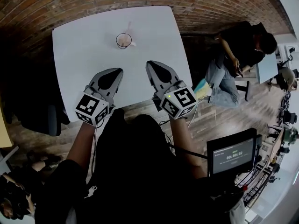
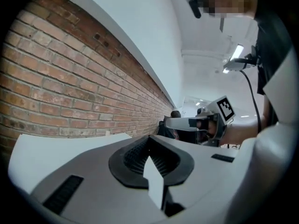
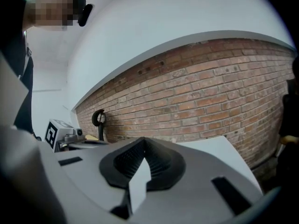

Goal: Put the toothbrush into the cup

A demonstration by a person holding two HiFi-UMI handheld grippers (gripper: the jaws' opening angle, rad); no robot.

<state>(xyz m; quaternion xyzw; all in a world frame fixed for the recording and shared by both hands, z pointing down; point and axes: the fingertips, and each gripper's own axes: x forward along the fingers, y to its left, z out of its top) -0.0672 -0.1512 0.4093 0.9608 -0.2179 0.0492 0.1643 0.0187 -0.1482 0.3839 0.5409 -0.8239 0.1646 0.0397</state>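
A clear cup [image 1: 124, 40] stands near the far edge of the white table [image 1: 84, 45]. A thin pale stick, which looks like the toothbrush [image 1: 129, 28], leans out of the cup to the far right. Both grippers hang over the table's near edge, well short of the cup. My left gripper [image 1: 119, 70] [image 2: 149, 138] is shut with nothing between its jaws. My right gripper [image 1: 148, 63] [image 3: 142, 140] is also shut and holds nothing. Neither gripper view shows the cup. Each gripper view shows the other gripper off to the side.
A brick wall [image 1: 93, 3] runs behind the table. A person [image 1: 238, 55] sits on the right beside the table. A monitor [image 1: 231, 155] stands at the lower right. A dark chair [image 1: 49, 118] is at the table's left.
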